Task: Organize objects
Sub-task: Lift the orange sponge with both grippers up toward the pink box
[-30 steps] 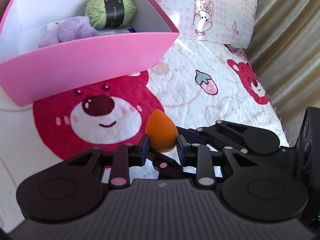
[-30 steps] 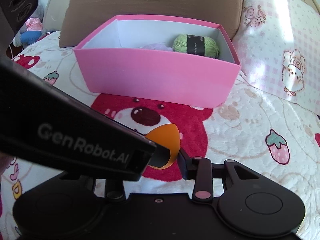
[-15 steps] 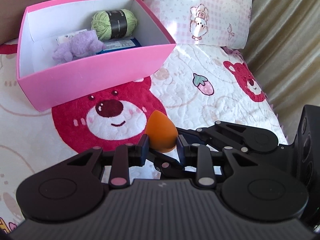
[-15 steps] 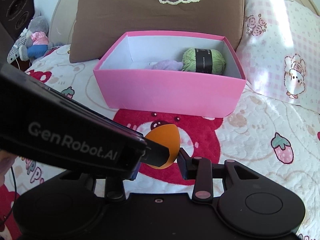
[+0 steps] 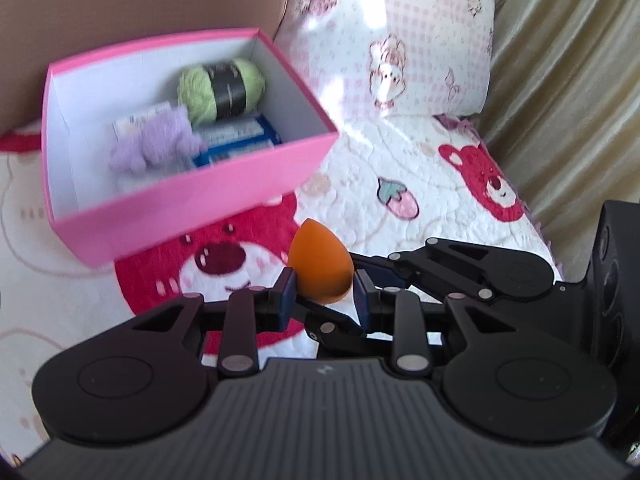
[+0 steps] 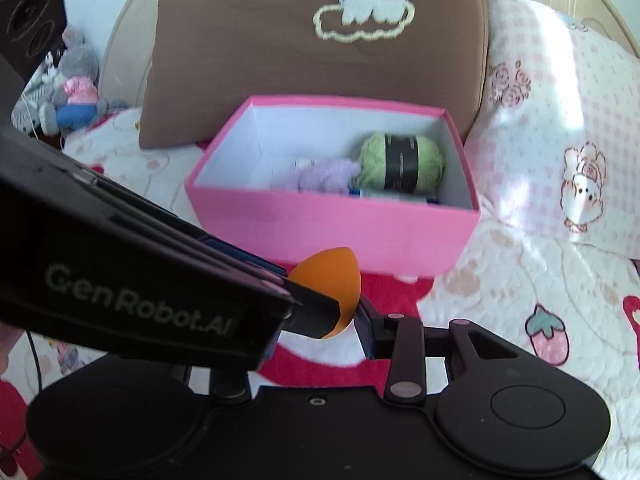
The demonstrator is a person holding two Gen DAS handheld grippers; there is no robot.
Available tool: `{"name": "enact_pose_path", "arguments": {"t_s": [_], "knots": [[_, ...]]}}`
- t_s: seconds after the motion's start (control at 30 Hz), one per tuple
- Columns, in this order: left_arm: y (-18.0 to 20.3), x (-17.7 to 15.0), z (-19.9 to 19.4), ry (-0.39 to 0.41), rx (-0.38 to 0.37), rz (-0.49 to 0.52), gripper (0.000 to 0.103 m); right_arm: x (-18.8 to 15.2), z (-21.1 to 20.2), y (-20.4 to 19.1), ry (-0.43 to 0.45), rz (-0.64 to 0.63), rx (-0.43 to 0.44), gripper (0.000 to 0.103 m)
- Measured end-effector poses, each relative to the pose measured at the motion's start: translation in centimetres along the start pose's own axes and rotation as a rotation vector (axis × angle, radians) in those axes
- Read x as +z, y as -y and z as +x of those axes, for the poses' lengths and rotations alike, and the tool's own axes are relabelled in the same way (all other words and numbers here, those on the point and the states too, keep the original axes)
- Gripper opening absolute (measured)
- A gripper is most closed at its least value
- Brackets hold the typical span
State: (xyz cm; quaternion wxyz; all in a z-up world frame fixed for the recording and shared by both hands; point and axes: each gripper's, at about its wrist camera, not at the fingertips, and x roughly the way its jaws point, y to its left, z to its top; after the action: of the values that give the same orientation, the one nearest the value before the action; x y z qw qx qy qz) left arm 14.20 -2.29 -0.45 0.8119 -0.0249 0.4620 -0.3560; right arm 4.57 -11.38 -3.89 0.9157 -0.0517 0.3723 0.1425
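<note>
2 handheld grippers pinch 1 orange teardrop sponge (image 5: pixel 320 268) above a bed.

The left gripper (image 5: pixel 325 294) has its fingers (image 5: pixel 287 286) clenched on the sponge's rounded base, pointed tip up. The right gripper (image 6: pixel 352 320) comes in from the side; its fingers (image 6: pixel 365 326) press the same sponge, which sits between them, partly hidden by the left gripper's body. The sponge hangs over a red bear print on the bedspread (image 5: pixel 400 168). Beyond it stands an open pink box (image 5: pixel 192 212) holding green yarn (image 5: pixel 222 88), a purple plush (image 5: pixel 154 144) and a blue packet (image 5: pixel 240 140).

a home bedroom: quilted bedspread (image 5: pixel 400 168), pillows (image 6: pixel 560 120), plush toy (image 6: pixel 68 88).
</note>
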Motion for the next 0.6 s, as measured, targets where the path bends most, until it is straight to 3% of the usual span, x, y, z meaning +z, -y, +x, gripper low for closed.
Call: {"name": "enact_pose_path", "arguments": {"t_s": [0.6], "knots": [[0.3, 1.9, -0.6, 0.013, -0.024, -0.034, 0.03, 2.5, -0.1, 1.3, 0.025, -0.032, -0.036, 0.043]]}}
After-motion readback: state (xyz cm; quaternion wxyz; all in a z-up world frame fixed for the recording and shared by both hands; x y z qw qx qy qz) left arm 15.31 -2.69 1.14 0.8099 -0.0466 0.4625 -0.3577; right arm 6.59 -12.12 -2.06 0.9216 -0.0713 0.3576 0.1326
